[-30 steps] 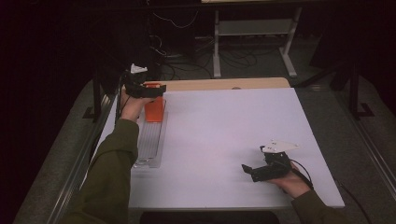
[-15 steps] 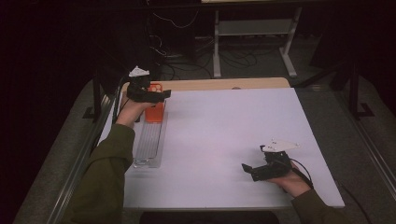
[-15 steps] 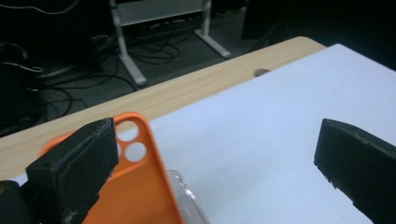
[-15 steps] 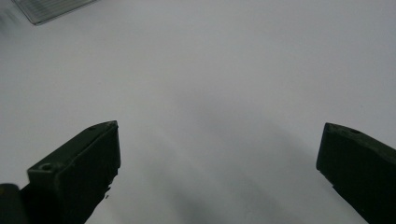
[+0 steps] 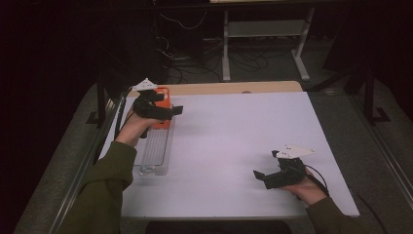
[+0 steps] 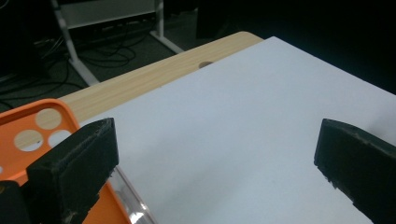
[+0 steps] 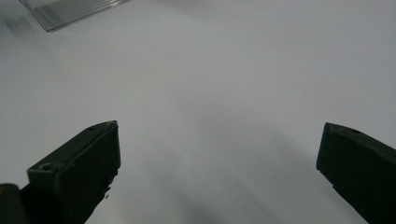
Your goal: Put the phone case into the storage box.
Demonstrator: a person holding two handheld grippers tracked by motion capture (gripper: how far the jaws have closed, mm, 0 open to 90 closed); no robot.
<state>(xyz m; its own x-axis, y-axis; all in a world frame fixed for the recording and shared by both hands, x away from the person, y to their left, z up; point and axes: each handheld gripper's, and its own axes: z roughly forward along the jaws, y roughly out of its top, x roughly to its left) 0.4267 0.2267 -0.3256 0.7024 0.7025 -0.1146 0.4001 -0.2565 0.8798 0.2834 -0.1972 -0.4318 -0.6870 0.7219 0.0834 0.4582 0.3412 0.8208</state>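
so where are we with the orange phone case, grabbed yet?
Not yet. Done: the left gripper is over the orange phone case, which lies at the far end of the clear tray. In hand: nothing; its jaws stand wide open. Left: close on the case and lift. The right gripper sits open near the table front edge.

The white worktop (image 5: pixel 243 146) takes up the middle of the frame, with a strip of bare wood (image 5: pixel 229 87) running along its top edge. Behind it, at the top center, there's a grey metal stand (image 5: pixel 263 29) on the dark floor, with a mess of black cables (image 5: pixel 190 58) piled just left of it.
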